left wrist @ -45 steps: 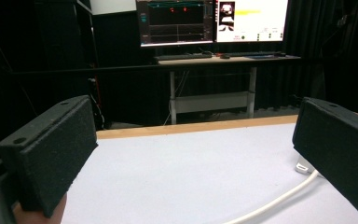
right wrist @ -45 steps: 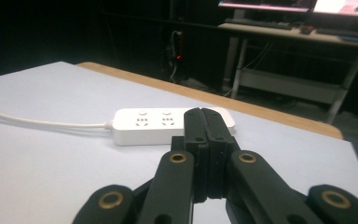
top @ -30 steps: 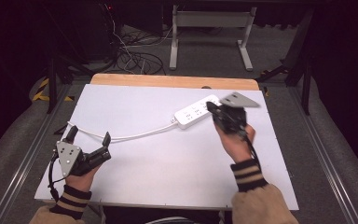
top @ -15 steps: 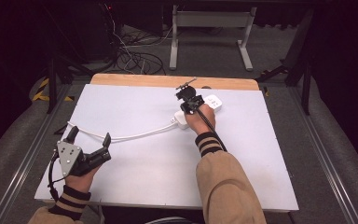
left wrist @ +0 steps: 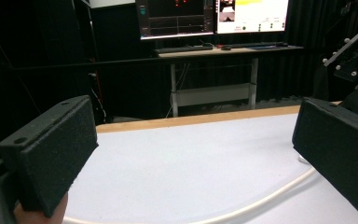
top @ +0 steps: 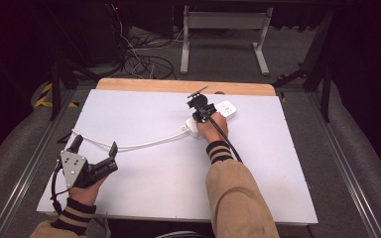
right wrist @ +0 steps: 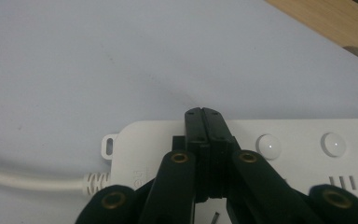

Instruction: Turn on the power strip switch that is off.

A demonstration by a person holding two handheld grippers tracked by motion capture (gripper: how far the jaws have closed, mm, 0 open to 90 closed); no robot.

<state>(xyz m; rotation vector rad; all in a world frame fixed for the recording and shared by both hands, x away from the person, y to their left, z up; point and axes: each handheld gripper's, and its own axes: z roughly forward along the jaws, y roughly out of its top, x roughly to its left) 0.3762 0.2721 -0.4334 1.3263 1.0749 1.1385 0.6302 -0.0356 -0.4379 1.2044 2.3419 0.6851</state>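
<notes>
Toward the far side of the flat white worktop (top: 144, 188), near its bare wooden back edge, lies a white plastic power strip (top: 225, 110) with round buttons. The right claw (top: 198, 105) sits over the strip's cable end, and the hand behind it covers the middle of the strip, so from above I see just its far end and its near corner. In the right gripper view the two black jaws are pressed flat together, tips resting on or just above the strip's top face (right wrist: 307, 140); whether they actually touch is hard to judge. Beside them show two round white buttons and a small mounting tab at the strip's corner, while the printed lettering is mostly covered by the jaw arms.

A thin white cable (top: 144, 145) curves from the strip across to the left edge of the worktop. The left claw (top: 95, 153) rests at the near left corner, jaws wide apart with nothing between them. In the left gripper view the cable (left wrist: 261, 200) runs just beyond its foam pads (left wrist: 51, 149), partly cut off by the frame.
</notes>
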